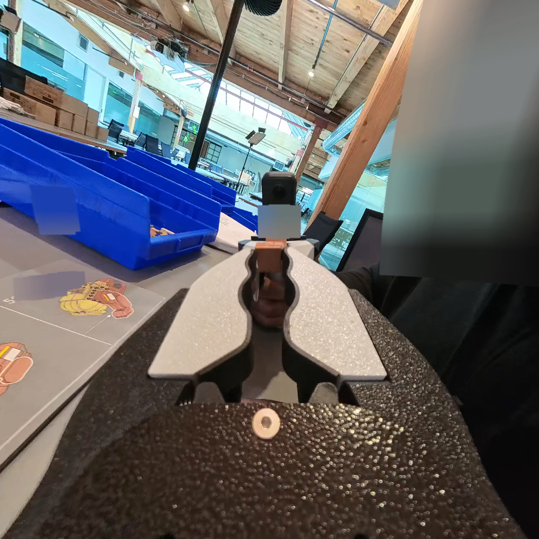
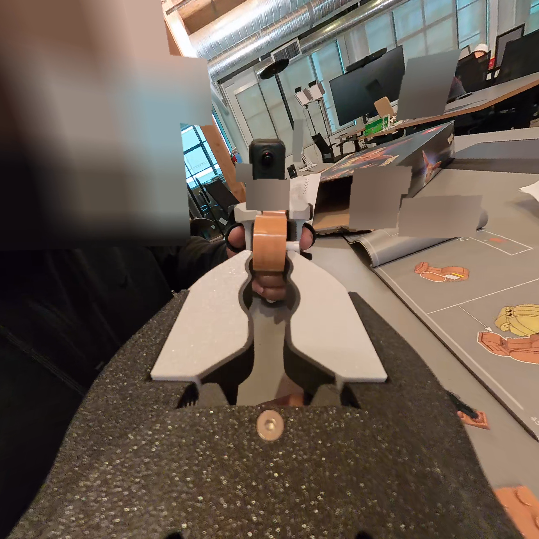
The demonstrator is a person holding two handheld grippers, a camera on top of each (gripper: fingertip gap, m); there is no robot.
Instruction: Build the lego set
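Between both tongs, left [image 1: 269, 256] and right [image 2: 269, 250], sits one clamped brown brick assembly [image 2: 269, 245], partly hidden; blue bin [image 1: 175, 233] holds brown pieces [image 1: 159, 232].

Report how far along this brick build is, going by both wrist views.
Done: cannot tell; no finished model shows.
In hand: the left gripper clamps a brown brick piece, the right gripper a curved tan-brown piece, the two facing each other.
Left: loose bricks in the blue bin; the instruction booklet lies open.

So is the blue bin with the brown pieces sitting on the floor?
No, the blue bin rests on the grey table, just behind the open instruction booklet.
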